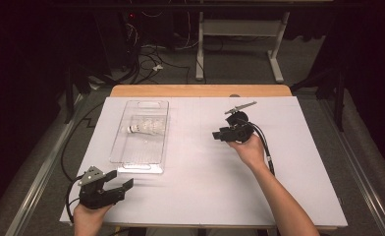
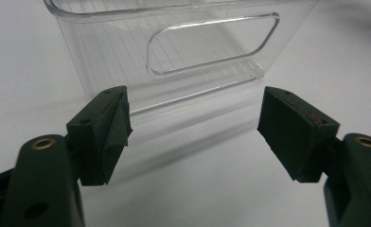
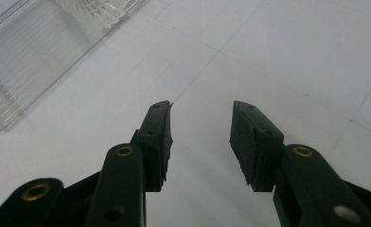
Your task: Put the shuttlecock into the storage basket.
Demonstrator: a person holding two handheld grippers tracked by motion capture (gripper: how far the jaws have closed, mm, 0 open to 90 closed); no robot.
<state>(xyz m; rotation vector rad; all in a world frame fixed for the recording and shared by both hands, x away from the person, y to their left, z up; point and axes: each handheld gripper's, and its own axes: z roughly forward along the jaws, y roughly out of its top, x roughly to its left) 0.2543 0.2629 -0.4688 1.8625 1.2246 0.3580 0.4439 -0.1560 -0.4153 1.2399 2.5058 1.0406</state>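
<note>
Left of centre, a white feathered shuttlecock (image 1: 144,129), probably feather-light and crushable, lies in the clear plastic tray (image 1: 122,156); best pinched at its cork. Both the left gripper (image 1: 122,180) and the right gripper (image 1: 215,134) have their jaws spread, empty.

Items counted on the table (image 1: 298,162): one clear plastic tray (image 1: 140,157); one shuttlecock (image 1: 144,129), lying inside that tray. Handheld grippers: two, a left gripper (image 1: 121,180) and a right gripper (image 1: 215,134), each with two black jaws. Hands in view: two.
</note>
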